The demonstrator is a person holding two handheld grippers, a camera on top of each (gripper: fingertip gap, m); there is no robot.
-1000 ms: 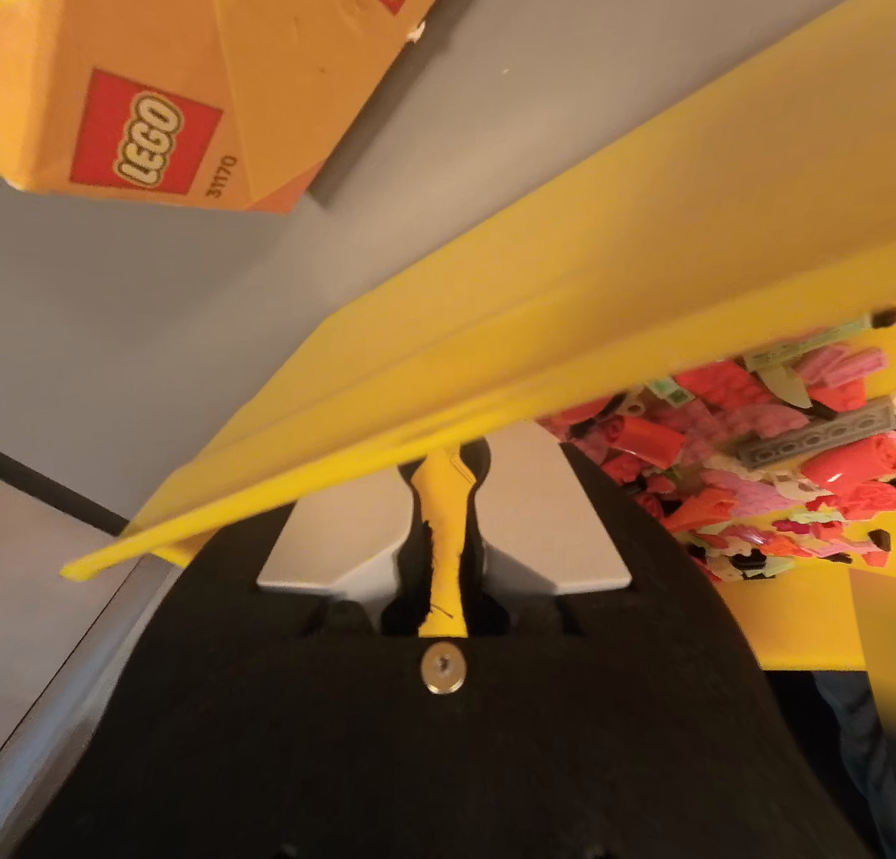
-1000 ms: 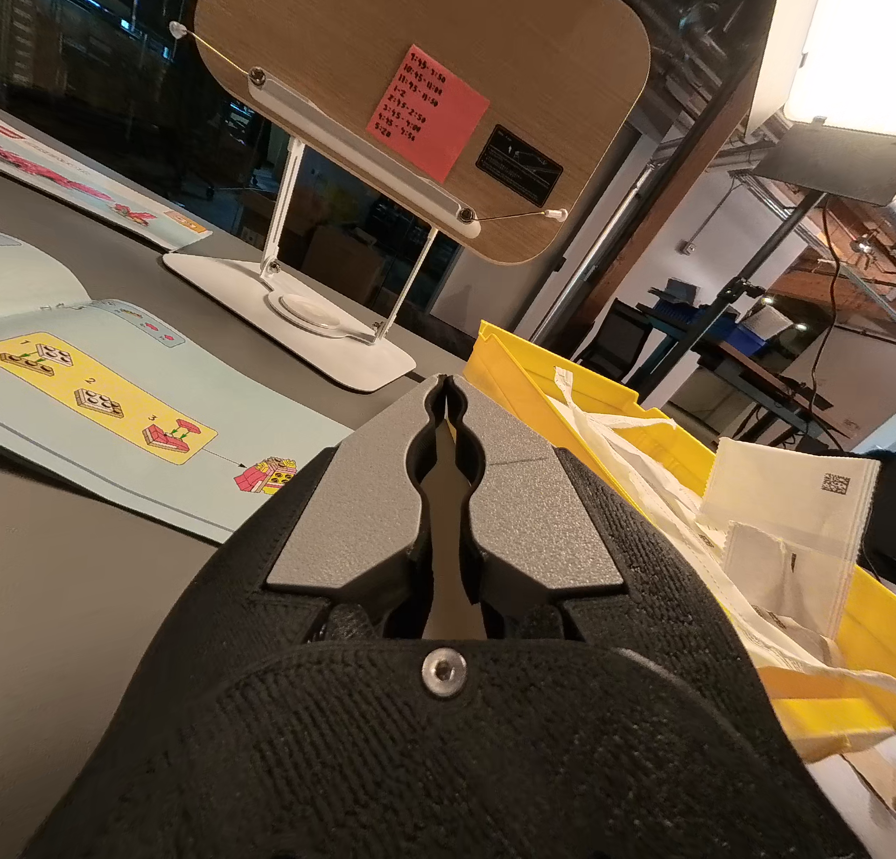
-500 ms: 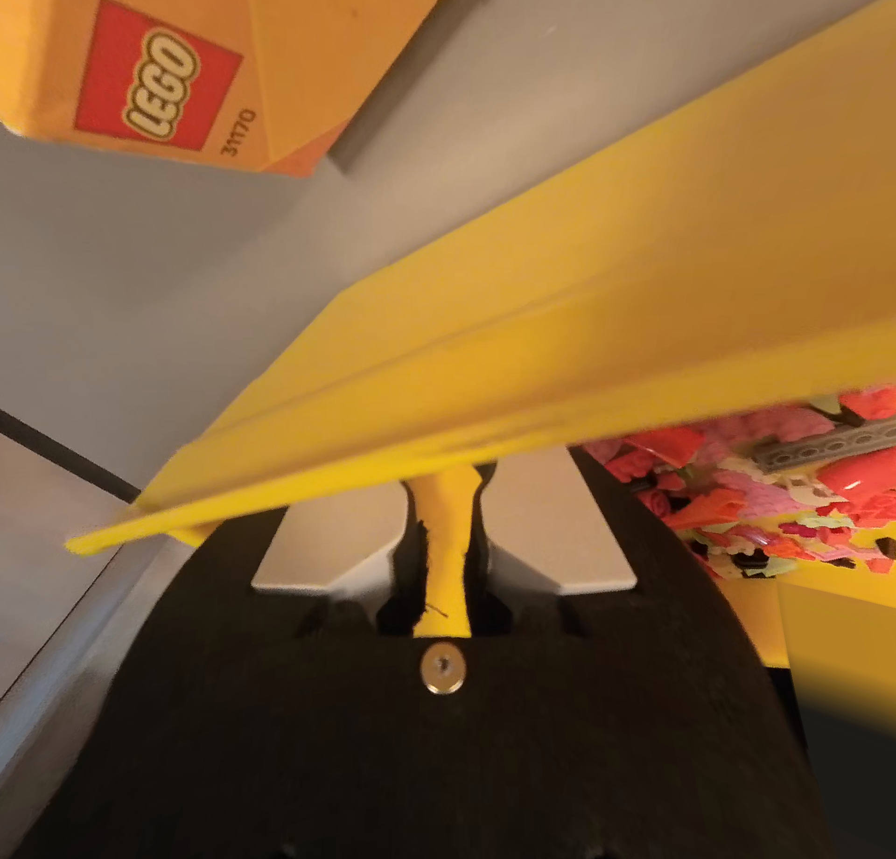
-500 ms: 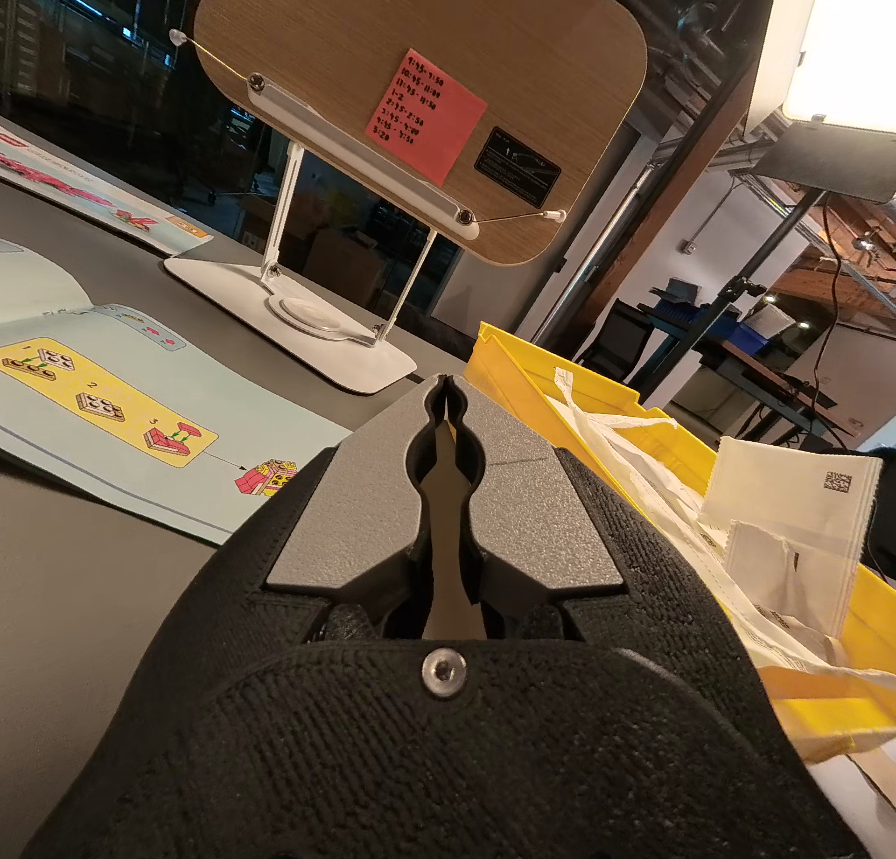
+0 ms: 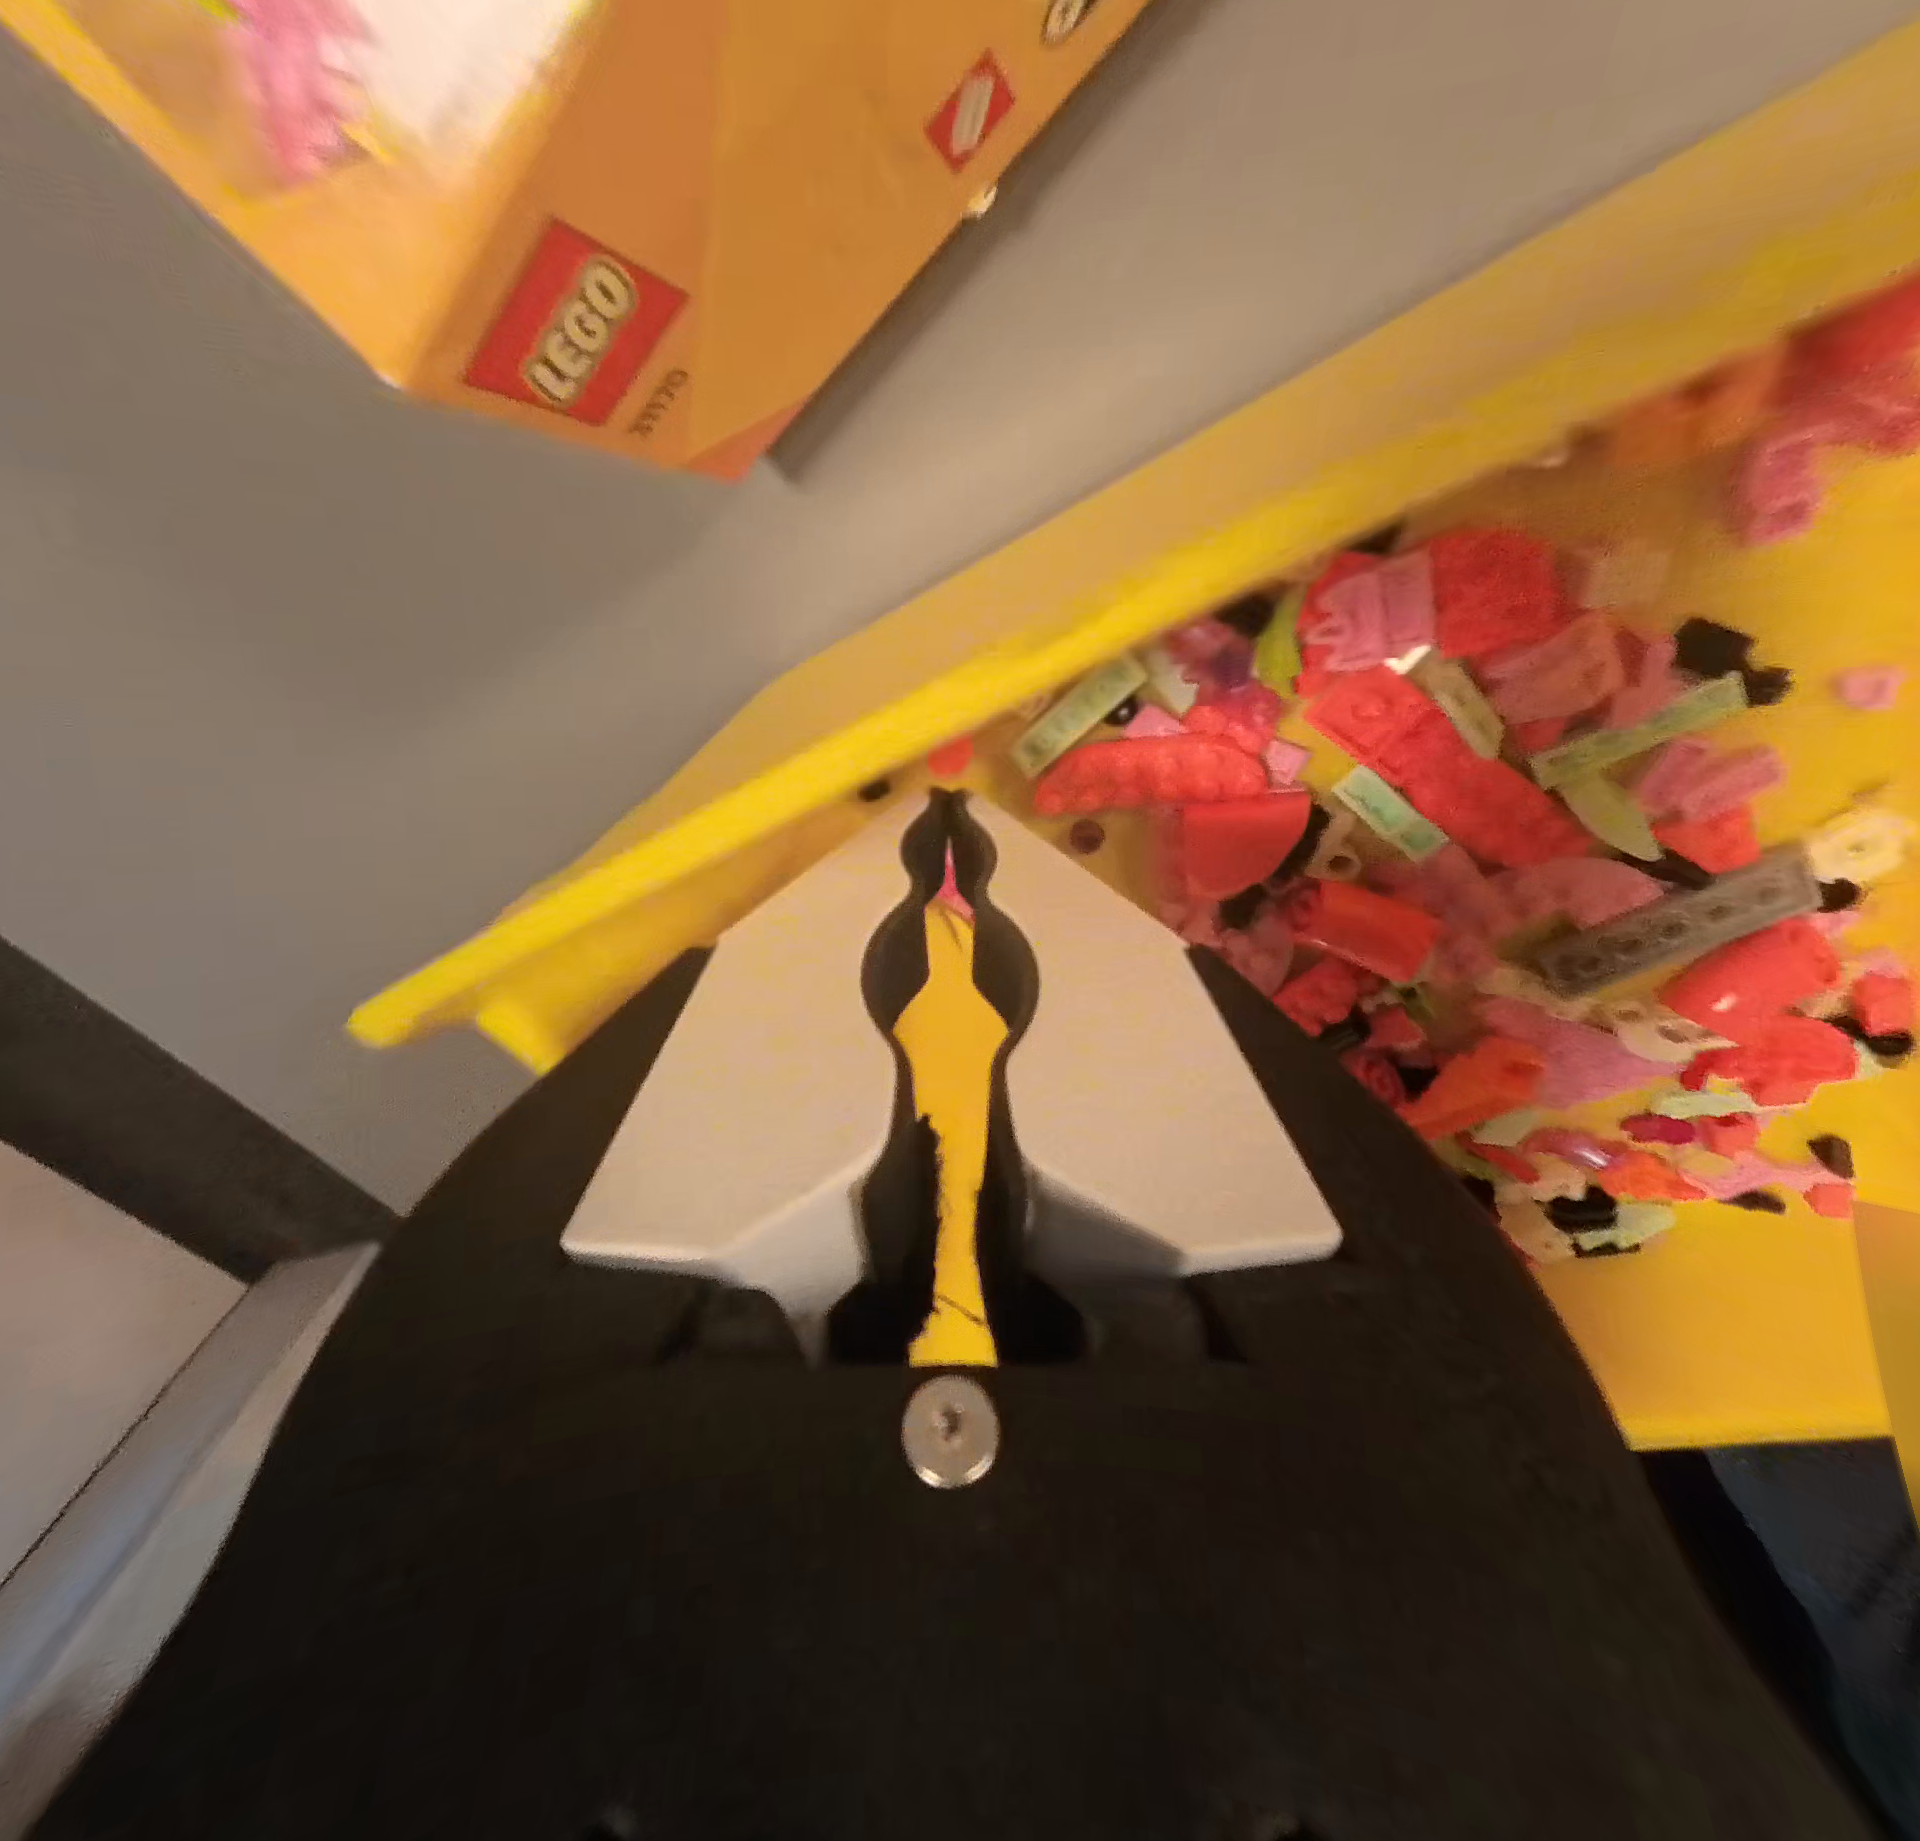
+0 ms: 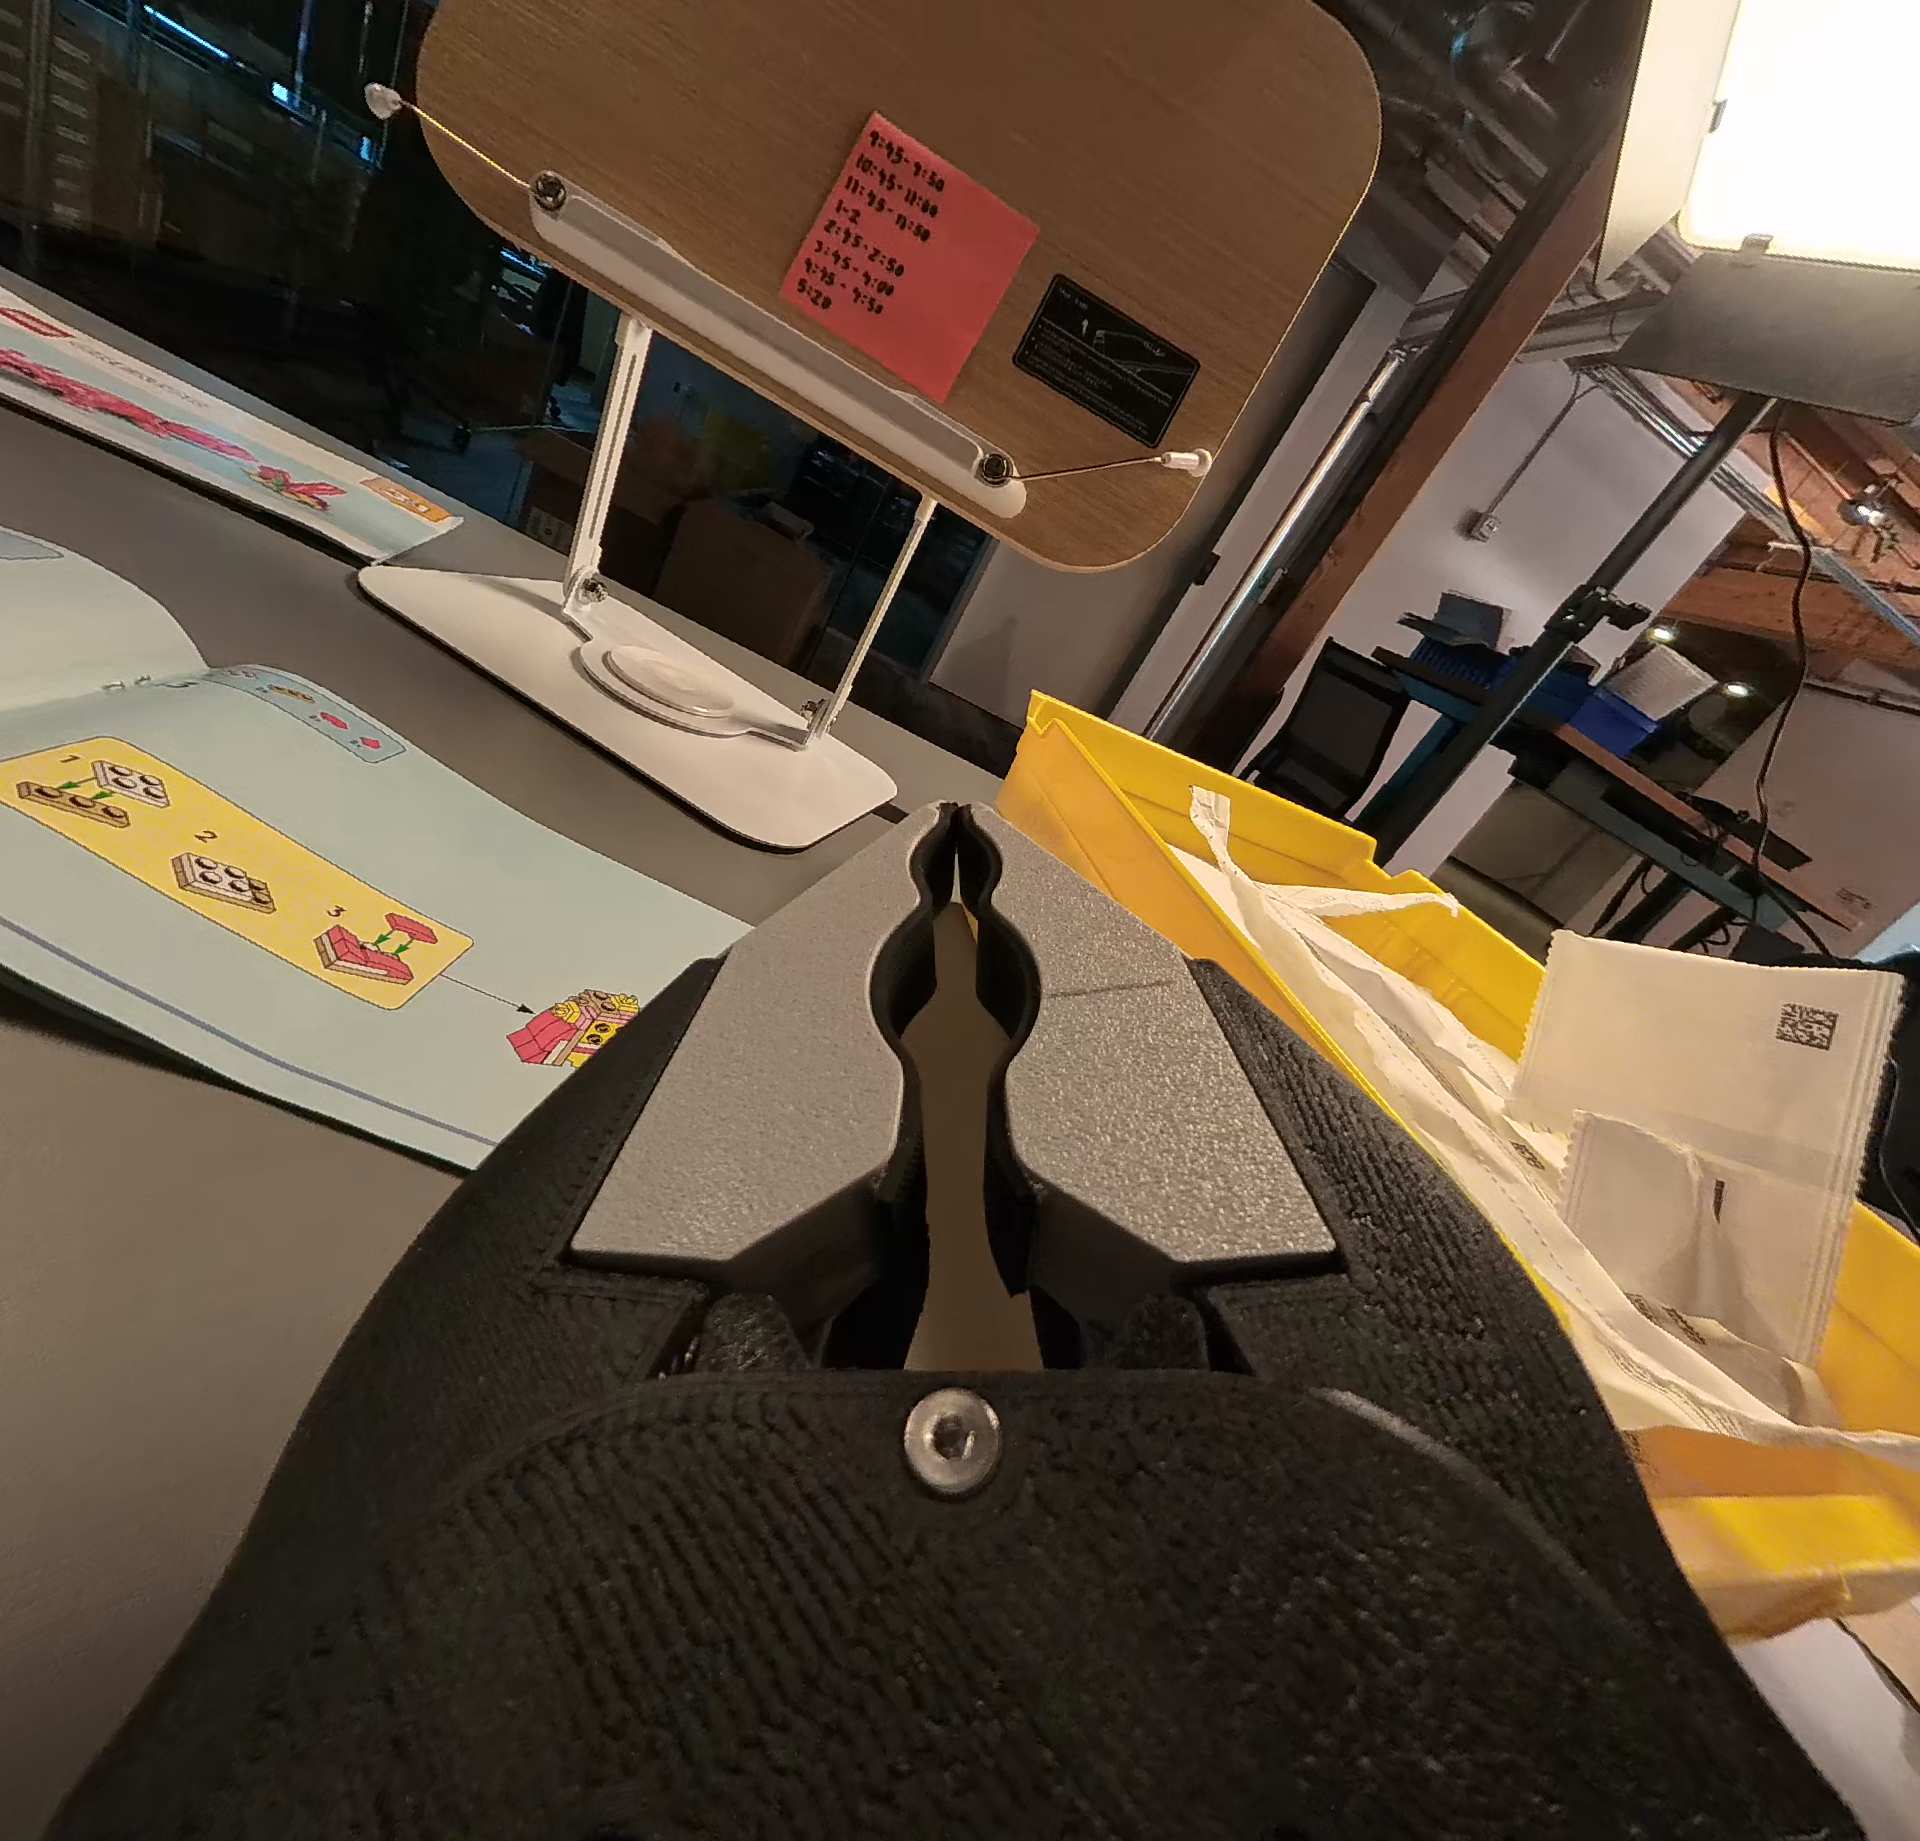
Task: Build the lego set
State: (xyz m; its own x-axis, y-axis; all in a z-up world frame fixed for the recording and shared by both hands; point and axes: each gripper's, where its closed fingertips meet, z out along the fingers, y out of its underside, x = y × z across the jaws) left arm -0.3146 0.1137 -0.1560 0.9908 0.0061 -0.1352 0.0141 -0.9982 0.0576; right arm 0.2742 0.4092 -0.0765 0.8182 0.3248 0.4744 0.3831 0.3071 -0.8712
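The left tongs (image 5: 948, 804) are clenched over a smooth yellow plastic bin (image 5: 1039, 628) of knobbly red and pink bricks (image 5: 1455, 804), possibly pinching something pink, while the right tongs (image 6: 954, 817) are clenched bare beside a paper-stuffed bin (image 6: 1101, 804) on the matte grey surface (image 6: 208, 1272).

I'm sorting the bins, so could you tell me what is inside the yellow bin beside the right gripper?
The yellow bin holds torn white paper bags. They cover most of the floor, so anything beneath them is hidden.

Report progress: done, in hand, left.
Done: torn white bags lie in a yellow bin; the booklet lies open. In hand: left gripper, shut, at the edge of the brick bin; a held brick is unclear. Right gripper shut, nothing between its tips. Left: loose bricks piled.
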